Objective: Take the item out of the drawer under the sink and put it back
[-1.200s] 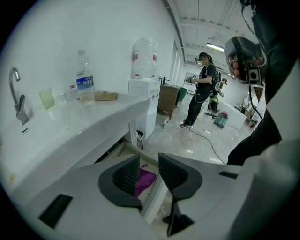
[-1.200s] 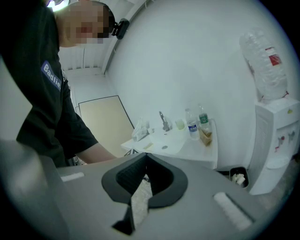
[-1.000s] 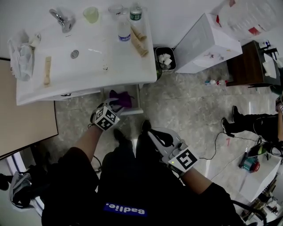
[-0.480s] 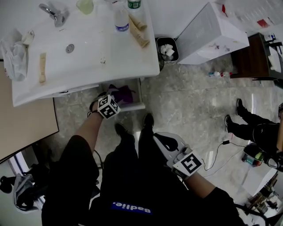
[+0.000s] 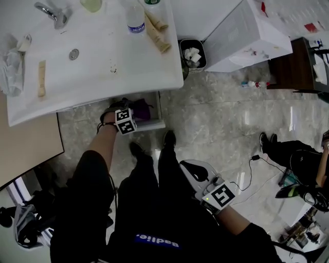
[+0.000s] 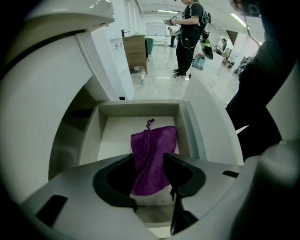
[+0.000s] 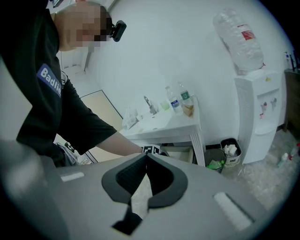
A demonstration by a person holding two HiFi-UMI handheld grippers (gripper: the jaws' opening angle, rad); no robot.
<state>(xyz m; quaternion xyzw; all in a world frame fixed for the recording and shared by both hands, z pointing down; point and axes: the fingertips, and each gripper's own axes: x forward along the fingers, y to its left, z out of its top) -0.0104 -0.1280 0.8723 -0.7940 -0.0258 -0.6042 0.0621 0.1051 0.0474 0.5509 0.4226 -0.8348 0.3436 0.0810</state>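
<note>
A purple drawstring pouch [image 6: 154, 140] lies on the floor of the open white drawer [image 6: 140, 108] under the sink [image 5: 92, 51]. My left gripper [image 6: 149, 161] points steeply down into that drawer. Its jaws have just been opening and now stand one on each side of the pouch's near end. From the head view, the left gripper [image 5: 134, 109] sits at the sink's front edge, with the pouch [image 5: 145, 110] showing beside it in the drawer [image 5: 157, 117]. My right gripper [image 5: 187, 165] hangs by my right leg, shut and empty; its tips [image 7: 146, 159] meet.
On the sink top stand a water bottle [image 5: 134, 23], a tap [image 5: 51, 13] and some tubes. A small bin [image 5: 193, 55] and a white water dispenser [image 5: 241, 36] stand to the right. A cable [image 5: 247, 174] lies on the marble floor. Another person [image 6: 190, 33] stands far off.
My left gripper has sunk to the drawer and rolled, and now sits tucked under the sink's edge. My right gripper has dropped lower beside my leg.
</note>
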